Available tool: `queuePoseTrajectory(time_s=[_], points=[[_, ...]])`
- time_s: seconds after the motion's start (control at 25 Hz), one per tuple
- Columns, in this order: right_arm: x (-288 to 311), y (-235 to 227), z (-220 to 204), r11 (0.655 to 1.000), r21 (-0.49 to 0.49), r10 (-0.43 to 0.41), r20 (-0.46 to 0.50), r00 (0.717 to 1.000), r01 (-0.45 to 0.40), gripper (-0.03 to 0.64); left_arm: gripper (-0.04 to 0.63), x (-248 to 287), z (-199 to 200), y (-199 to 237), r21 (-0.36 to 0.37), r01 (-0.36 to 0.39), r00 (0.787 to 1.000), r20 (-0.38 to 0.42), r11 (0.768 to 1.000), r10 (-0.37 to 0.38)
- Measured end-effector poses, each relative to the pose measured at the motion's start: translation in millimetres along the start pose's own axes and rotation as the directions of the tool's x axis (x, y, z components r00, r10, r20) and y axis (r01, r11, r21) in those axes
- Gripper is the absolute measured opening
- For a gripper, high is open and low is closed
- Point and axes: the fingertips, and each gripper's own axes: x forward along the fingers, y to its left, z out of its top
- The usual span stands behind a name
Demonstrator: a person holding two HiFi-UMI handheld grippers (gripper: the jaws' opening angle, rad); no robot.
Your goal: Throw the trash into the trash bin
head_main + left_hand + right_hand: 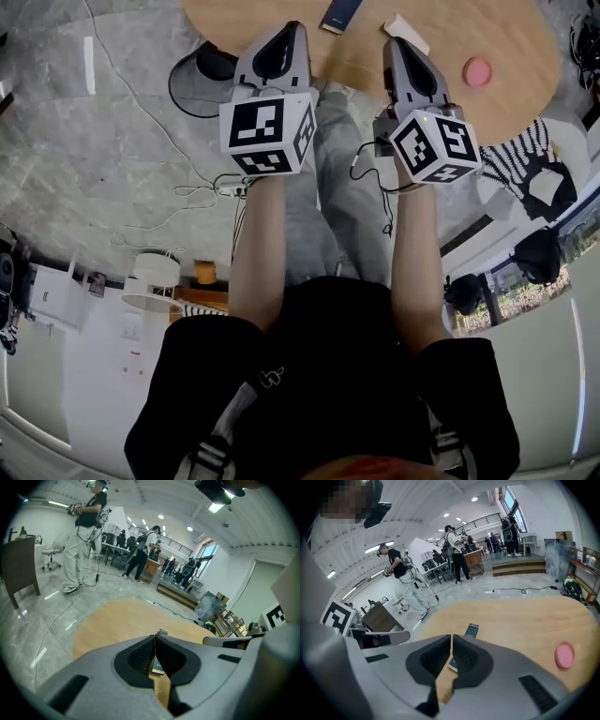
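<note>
2 hand-held tongs over a round wooden bench, both closed on nothing.
Head view: left tongs and right tongs are pointing over the bench, where a dark blue packet, a white scrap and a pink disc are lying. Left gripper view: jaws are pressing together, empty. Right gripper view: jaws are meeting likewise, the packet lying just beyond them, the disc well right.
</note>
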Motion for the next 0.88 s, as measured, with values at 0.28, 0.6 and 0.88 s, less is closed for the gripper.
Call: queuePoseTrajectory(time_s=[0.28,0.6,0.88], points=[[44,-1,-41,1.0,0.009,0.018,-0.066,0.998,-0.017,0.064,0.011,18,-24,23,-0.002,-0.012,1.0,-0.014,1.0,0.012],[89,-8,-70,0.998,0.012,-0.056,-0.134,0.989,0.058,0.226,0.011,22,-44,37,0.027,0.006,0.999,-0.051,1.0,-0.004],[123,-12,-88,0.988,-0.004,-0.15,-0.188,0.971,0.152,0.243,0.011,15,-53,56,0.045,-0.002,0.998,-0.07,0.999,0.005]])
